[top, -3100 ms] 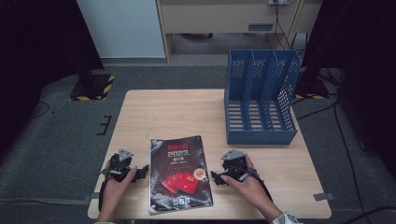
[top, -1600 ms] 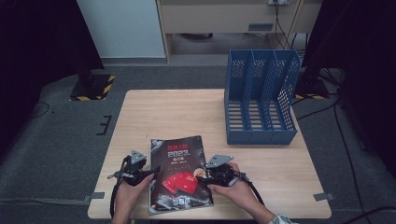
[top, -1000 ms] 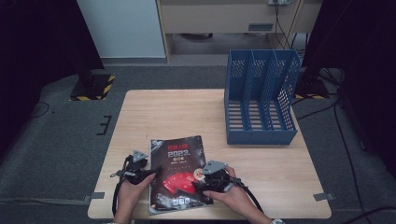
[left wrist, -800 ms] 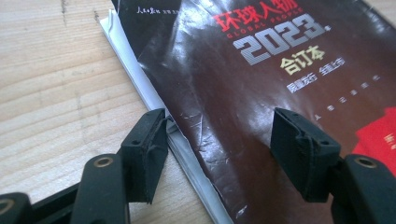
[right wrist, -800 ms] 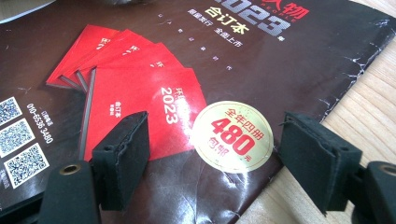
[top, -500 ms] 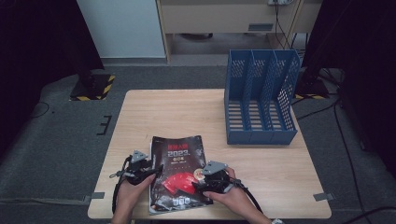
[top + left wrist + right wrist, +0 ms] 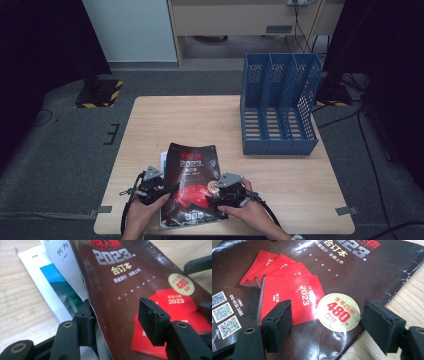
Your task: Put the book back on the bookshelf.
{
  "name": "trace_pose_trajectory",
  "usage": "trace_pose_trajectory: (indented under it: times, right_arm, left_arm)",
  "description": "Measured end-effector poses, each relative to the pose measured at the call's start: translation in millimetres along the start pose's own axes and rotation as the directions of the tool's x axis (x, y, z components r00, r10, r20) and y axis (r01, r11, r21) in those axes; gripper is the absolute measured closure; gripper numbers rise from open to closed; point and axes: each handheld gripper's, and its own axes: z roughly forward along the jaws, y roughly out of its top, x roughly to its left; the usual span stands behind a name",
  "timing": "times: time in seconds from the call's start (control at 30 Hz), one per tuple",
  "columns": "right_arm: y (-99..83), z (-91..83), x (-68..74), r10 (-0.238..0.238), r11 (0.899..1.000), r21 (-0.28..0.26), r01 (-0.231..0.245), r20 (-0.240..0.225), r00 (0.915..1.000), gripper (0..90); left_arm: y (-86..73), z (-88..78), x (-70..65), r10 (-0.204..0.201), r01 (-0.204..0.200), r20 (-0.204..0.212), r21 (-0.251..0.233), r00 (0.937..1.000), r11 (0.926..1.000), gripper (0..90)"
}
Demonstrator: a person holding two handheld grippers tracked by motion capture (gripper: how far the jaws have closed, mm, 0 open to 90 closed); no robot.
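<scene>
Magazine [image 7: 192, 187], dark-covered with red booklets printed on it, sits at the lower middle of the high view, near the front edge of the table [image 7: 200, 120], on top of a white and blue booklet [image 7: 53, 287] whose edge peeks out at its left. My left gripper [image 7: 161, 189] has its jaws straddling the magazine's left edge, one under the lifted cover and one above; they have just been closing, but the upper pad still stands off the cover, so I judge nothing is clamped yet. My right gripper [image 7: 325, 322] rests spread over the right edge by the round gold sticker [image 7: 338, 312], not pinching, probably steadying it. At the upper right, the blue file rack [image 7: 278, 105] stands with three empty slots, likely the destination.
</scene>
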Motion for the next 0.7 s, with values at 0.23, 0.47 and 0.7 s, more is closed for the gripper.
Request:
trace_pose_trajectory:
  times: [0.23,0.47,0.7]
  right_arm:
    - [-1.2,-1.4,2.6,-0.006,1.000,-0.003,0.006,-0.005,1.0000,25.0]
    - [-2.0,-2.5,11.3,-0.009,1.000,0.000,0.009,-0.026,0.9996,25.0]
    - [-1.5,-2.1,9.5,-0.012,1.000,0.001,0.013,-0.033,0.9994,24.5]
  left_arm:
    - [10.6,13.0,3.5,0.014,-0.014,0.000,-0.059,0.9999,0.9982,46.9]
    - [16.0,27.7,4.9,0.030,-0.031,-0.018,-0.071,0.9994,0.9970,45.5]
    - [14.6,28.7,-11.0,0.094,-0.094,-0.007,-0.035,0.9955,0.9949,48.0]
